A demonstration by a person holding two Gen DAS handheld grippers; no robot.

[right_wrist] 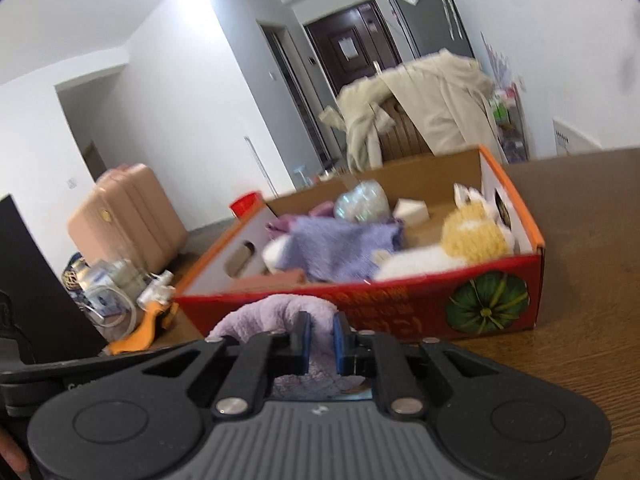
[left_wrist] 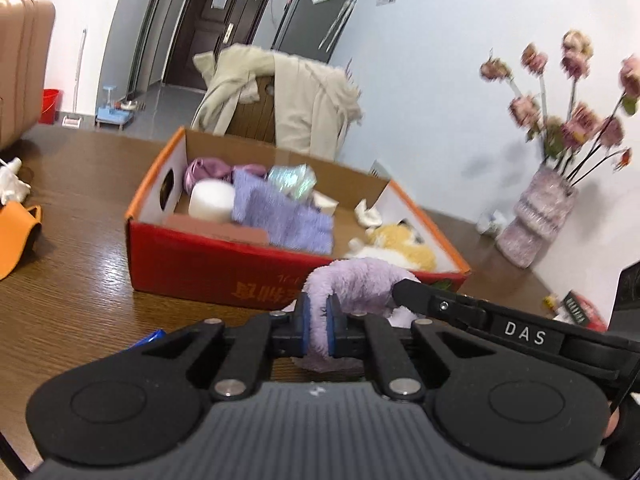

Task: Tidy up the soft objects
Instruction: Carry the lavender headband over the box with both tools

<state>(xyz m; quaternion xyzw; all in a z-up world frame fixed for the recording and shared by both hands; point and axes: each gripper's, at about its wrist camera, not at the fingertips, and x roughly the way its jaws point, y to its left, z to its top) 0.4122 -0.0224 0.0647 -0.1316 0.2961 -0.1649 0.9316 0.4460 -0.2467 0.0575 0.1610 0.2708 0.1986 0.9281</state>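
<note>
Brown wood table (left_wrist: 80, 264) filled the foreground, white walls and a dark door (left_wrist: 218, 20) behind it. Lilac plush (left_wrist: 352, 280) hung pinched between both grippers: the left gripper (left_wrist: 318, 326) had its blue pads (left_wrist: 306, 322) squeezed narrow on one furry end, and the right gripper (right_wrist: 320, 340) clamped the other end in its own view, pads pressed into the fur. Just ahead of both grippers sat the red box (left_wrist: 208, 268), its near wall close behind the plush. Inside it, ahead and left of the left gripper, lay a purple cloth (left_wrist: 280, 216), a white roll (left_wrist: 212, 200), and a shiny packet (left_wrist: 292, 180); ahead and right lay a yellow and white toy (left_wrist: 404, 246). Beyond the box stood a chair draped with a cream coat (left_wrist: 296, 96). Far right of the left gripper, a vase (left_wrist: 538, 216) of pink flowers stood by the wall. To its far left lay an orange item (left_wrist: 16, 232), with a pink suitcase (left_wrist: 22, 64) behind
</note>
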